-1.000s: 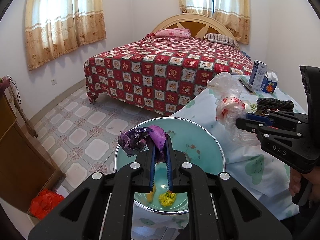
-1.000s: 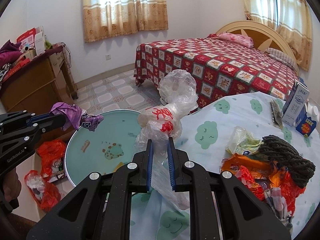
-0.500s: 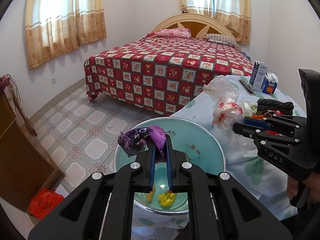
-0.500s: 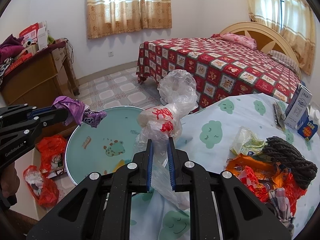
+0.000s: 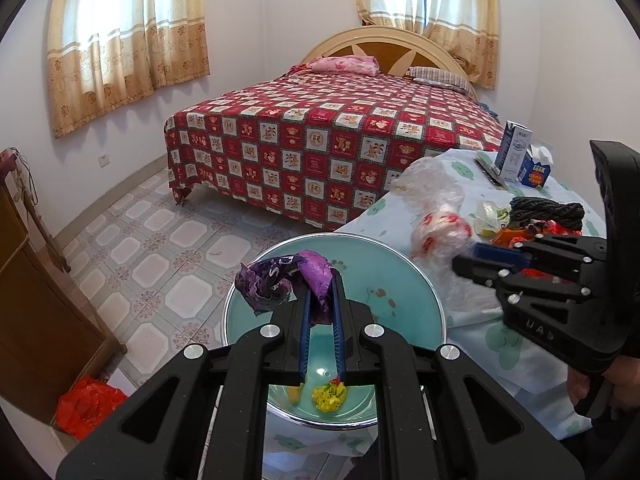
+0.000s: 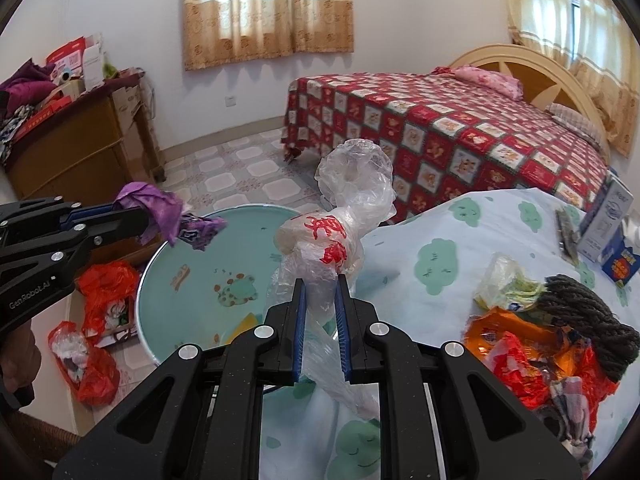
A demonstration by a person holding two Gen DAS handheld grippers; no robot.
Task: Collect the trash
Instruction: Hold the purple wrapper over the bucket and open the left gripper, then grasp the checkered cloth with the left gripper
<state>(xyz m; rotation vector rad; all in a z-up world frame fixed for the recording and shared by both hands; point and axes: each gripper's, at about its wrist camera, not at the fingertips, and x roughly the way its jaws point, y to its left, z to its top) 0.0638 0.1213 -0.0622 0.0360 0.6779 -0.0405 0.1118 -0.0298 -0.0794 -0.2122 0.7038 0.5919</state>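
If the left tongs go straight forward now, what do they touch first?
Probably nothing close: the left tongs, shut on the purple wrapper, point over the teal basin toward the tiled floor and bed; depth is uncertain.

White walls [image 5: 248, 8], daylight glowing through beige curtains [image 5: 124, 36] upper left; red checked bed [image 5: 328, 140] centre frame, patterned floor tiles [image 5: 168, 248] below, wooden cabinet [image 6: 80, 140] at left.

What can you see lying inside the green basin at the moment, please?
Inside the green basin lie a crumpled yellow wrapper and a small yellow scrap near the front rim. The left gripper and its purple wrapper cover part of the floor.
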